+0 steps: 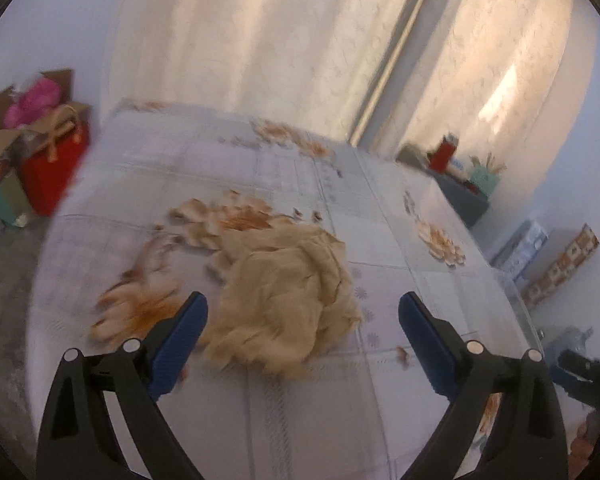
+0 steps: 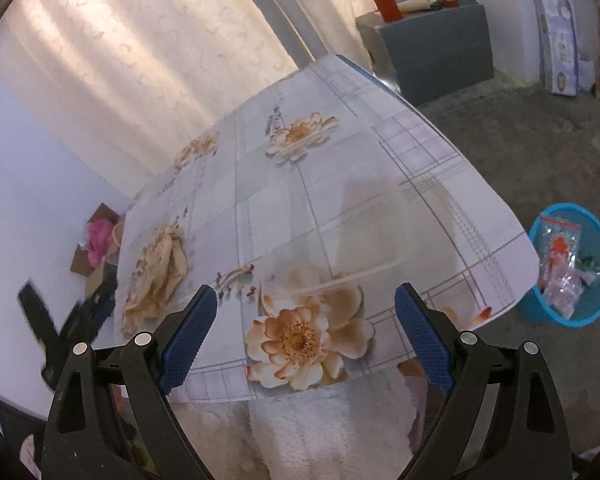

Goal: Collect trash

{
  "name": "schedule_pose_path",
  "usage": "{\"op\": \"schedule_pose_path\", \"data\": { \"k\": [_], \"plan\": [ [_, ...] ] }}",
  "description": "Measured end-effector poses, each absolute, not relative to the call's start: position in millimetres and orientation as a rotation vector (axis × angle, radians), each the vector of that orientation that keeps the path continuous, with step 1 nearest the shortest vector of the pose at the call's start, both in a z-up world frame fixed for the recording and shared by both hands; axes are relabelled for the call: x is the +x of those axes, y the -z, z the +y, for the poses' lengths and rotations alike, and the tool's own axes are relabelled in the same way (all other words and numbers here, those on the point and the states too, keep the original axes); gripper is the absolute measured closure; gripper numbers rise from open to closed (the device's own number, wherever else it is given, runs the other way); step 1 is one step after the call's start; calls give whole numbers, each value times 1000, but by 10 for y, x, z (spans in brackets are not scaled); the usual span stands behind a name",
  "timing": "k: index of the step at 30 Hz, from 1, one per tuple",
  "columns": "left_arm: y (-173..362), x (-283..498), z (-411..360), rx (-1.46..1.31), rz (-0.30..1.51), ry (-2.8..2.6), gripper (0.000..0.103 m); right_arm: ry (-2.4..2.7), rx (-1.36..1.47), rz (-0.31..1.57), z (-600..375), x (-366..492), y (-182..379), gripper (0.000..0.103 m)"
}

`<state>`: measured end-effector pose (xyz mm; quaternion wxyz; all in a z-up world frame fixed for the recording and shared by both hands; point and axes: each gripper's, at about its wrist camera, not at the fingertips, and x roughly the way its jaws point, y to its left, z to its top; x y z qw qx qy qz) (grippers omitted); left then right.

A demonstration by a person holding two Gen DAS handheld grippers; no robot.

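**Ana:** Blue-padded jaws of the left gripper [image 1: 303, 312] sit closest, spread wide, straddling the near edge of the crumpled tan paper [image 1: 288, 296] without touching it, as far as I can tell.

**Ben:** So that wad is the trash in hand?

**Ana:** I judge so. It lies on the counter [image 1: 228, 168], on the flowered cover, and the wide spread suits a bulky, soft lump that will squash when pinched.

**Ben:** And the right gripper [image 2: 306, 312]?

**Ana:** Jaws spread too, holding nothing. It hangs over the counter's near edge, well to the right of the wad, pointing across the printed flowers. Probably just kept out of the way.

**Ben:** Where would the wad go?

**Ana:** A blue bin [image 2: 572, 268] stands on the floor beyond the counter's right corner, far from the wad, already holding plastic wrappers. That looks like the destination.

**Ben:** Anything unclear?

**Ana:** The left view is smeared, so small brown specks beside the wad could be crumbs or part of the print. The wad's underside is hidden. Something pale and fuzzy below the counter's near edge is cut off by the right gripper.
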<state>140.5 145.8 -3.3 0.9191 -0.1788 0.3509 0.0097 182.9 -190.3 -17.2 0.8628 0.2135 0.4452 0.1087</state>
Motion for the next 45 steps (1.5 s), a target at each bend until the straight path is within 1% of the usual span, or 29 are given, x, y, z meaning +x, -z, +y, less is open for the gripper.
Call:
{"op": "schedule_pose_path", "data": {
  "k": [4, 8, 10, 11, 12, 13, 15, 16, 18, 19, 21, 23, 25, 29, 32, 36, 40, 45],
  "plan": [
    [128, 1806, 1370, -312, 783, -52, 9, -207, 453, 943, -1949, 1776, 187, 17],
    [222, 2034, 1288, -241, 830, -75, 10, -188, 451, 949, -1992, 1742, 213, 17],
    [276, 2102, 1277, -226, 848, -85, 17, -188, 452, 951, -2006, 1732, 223, 17],
    [308, 2116, 1282, -220, 867, -89, 25, -188, 454, 954, -2005, 1735, 234, 17],
    [336, 2129, 1283, -222, 881, -90, 35, -190, 455, 956, -2010, 1733, 233, 17],
    [374, 2138, 1300, -229, 897, -92, 38, -194, 456, 958, -2007, 1730, 234, 17],
    [417, 2110, 1324, -229, 899, -102, 52, -200, 452, 960, -1993, 1733, 230, 17],
    [419, 2081, 1328, -220, 894, -102, 56, -204, 448, 961, -1983, 1731, 225, 17],
    [416, 2009, 1350, -225, 894, -87, 71, -212, 443, 959, -1965, 1725, 214, 17],
    [417, 1965, 1376, -241, 895, -77, 73, -214, 442, 958, -1963, 1730, 210, 17],
    [417, 1868, 1420, -271, 902, -59, 83, -218, 444, 955, -1953, 1719, 204, 17],
    [425, 1725, 1474, -325, 905, -25, 88, -220, 448, 955, -1953, 1712, 205, 17],
    [425, 1559, 1505, -374, 902, 7, 90, -223, 451, 956, -1953, 1704, 215, 17],
    [437, 1228, 1620, -561, 869, 94, 92, -225, 463, 952, -1962, 1698, 253, 17],
    [467, 1109, 1618, -599, 876, 112, 92, -222, 480, 952, -1995, 1701, 287, 17],
    [489, 1045, 1506, -507, 890, 62, 92, -204, 499, 927, -2076, 1729, 292, 17],
    [445, 1033, 1345, -332, 874, 3, 92, -170, 485, 896, -2147, 1802, 282, 17],
    [435, 1028, 1277, -247, 871, -25, 92, -133, 483, 883, -2222, 1947, 321, 24]
  ]
}}
